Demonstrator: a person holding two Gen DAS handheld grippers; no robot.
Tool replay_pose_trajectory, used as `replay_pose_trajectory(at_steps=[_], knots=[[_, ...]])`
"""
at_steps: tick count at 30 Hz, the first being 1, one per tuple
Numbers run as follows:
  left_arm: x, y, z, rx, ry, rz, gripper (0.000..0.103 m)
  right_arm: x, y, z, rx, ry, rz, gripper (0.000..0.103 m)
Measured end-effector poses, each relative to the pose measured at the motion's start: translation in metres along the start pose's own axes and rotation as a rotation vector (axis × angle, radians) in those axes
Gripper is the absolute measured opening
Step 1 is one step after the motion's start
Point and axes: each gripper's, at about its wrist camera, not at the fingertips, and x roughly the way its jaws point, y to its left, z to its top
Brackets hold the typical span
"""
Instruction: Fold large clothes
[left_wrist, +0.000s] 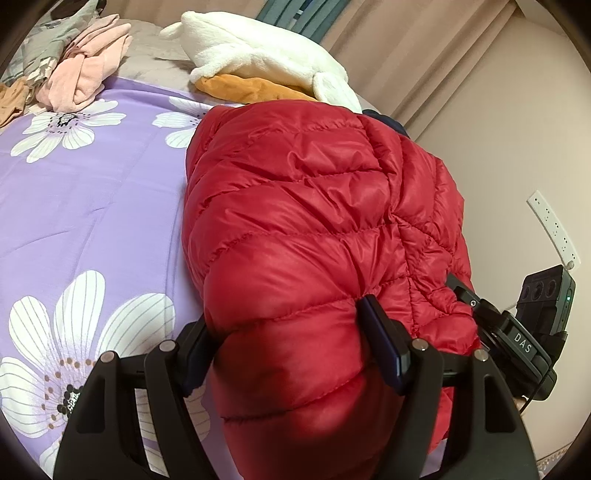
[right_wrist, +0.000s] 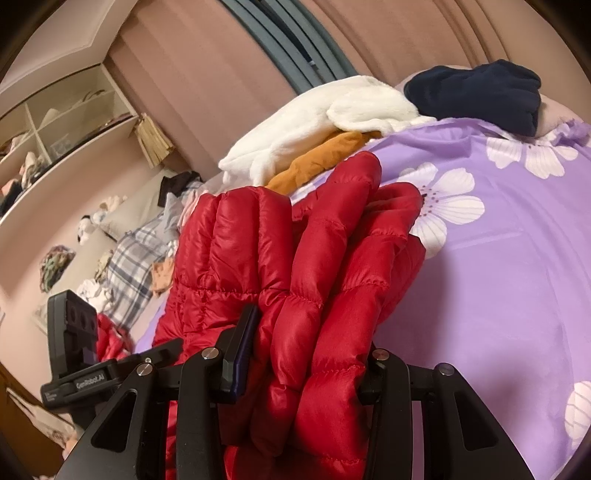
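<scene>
Red jacket (left_wrist: 295, 221): centre frame, on purple floral bed (left_wrist: 92, 203). Left tool (left_wrist: 291, 354): clamped on thick jacket fold. Right tool (right_wrist: 310, 354): clamped on bunched jacket edge.

The red puffer jacket (left_wrist: 295, 221) ran off the bottom edge in both wrist views, so its lower part was unseen. Its bulk hid the inner face of the left gripper (left_wrist: 291, 347) and covered the right-hand finger of the right gripper (right_wrist: 310, 354). An orange garment (left_wrist: 251, 88) lay mostly buried under a white fleece (left_wrist: 258, 51). A dark blue item (left_wrist: 388, 122) only peeked from behind the jacket. Shelf contents (right_wrist: 29, 158) were too small to identify
</scene>
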Motion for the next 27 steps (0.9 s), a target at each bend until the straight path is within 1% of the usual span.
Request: replay_pose_trajectory(at_steps=[9,20,27], knots=[[-0.002,0.014,0.006,-0.024,-0.007,0.004,0.073,0.013,0.010,0.002,-0.016,0.012,0.009,0.042],[-0.013,0.032,0.013,-0.050,-0.029,0.023,0.073,0.030,0.023,0.008,-0.040,0.028,0.034,0.042],[-0.014,0.036,0.016,-0.062,-0.040,0.028,0.073,0.037,0.031,0.012,-0.059,0.032,0.045,0.042]])
